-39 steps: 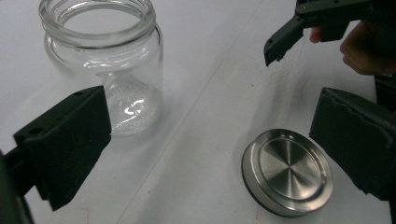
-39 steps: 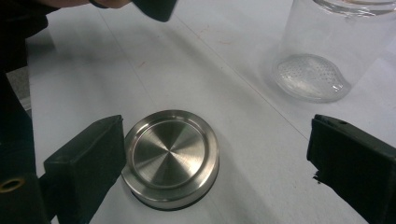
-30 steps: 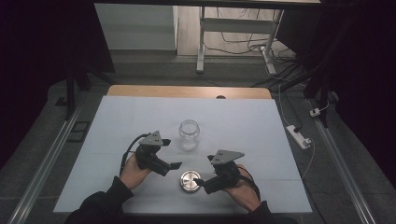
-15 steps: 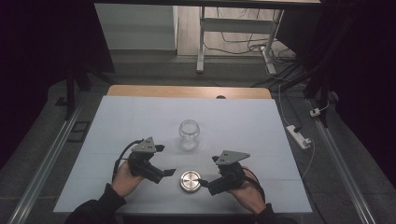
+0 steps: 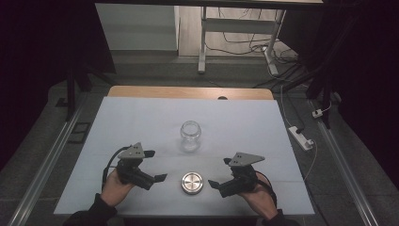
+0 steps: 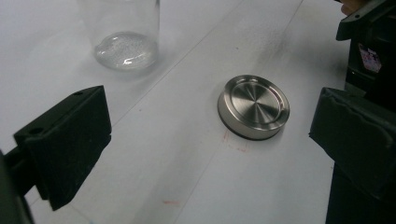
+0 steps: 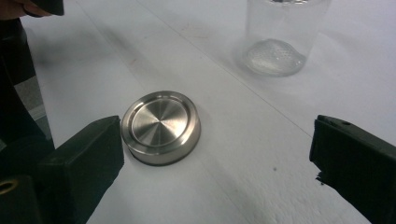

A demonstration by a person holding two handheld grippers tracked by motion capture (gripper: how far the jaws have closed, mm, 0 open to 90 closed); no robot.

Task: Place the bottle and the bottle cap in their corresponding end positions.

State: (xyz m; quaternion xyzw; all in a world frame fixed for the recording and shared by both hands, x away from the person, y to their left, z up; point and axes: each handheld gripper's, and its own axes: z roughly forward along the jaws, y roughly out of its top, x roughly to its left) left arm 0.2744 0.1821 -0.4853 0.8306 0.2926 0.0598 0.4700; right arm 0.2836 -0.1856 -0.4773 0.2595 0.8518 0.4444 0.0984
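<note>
Round brushed-steel lid [image 5: 192, 182] lies free near counter's front edge; both hand-held grippers, left [image 5: 151, 165] and right [image 5: 218, 173], have drawn back, jaws apart, right's just opening; clear glass jar [image 5: 190, 136] uncapped.

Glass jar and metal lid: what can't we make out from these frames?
- Glass jar: its mouth is cut off by the top edge in the left gripper view, likewise in the right gripper view.
- Metal lid: underside hidden against the table.
- High view: jar threads too small to tell.
</note>
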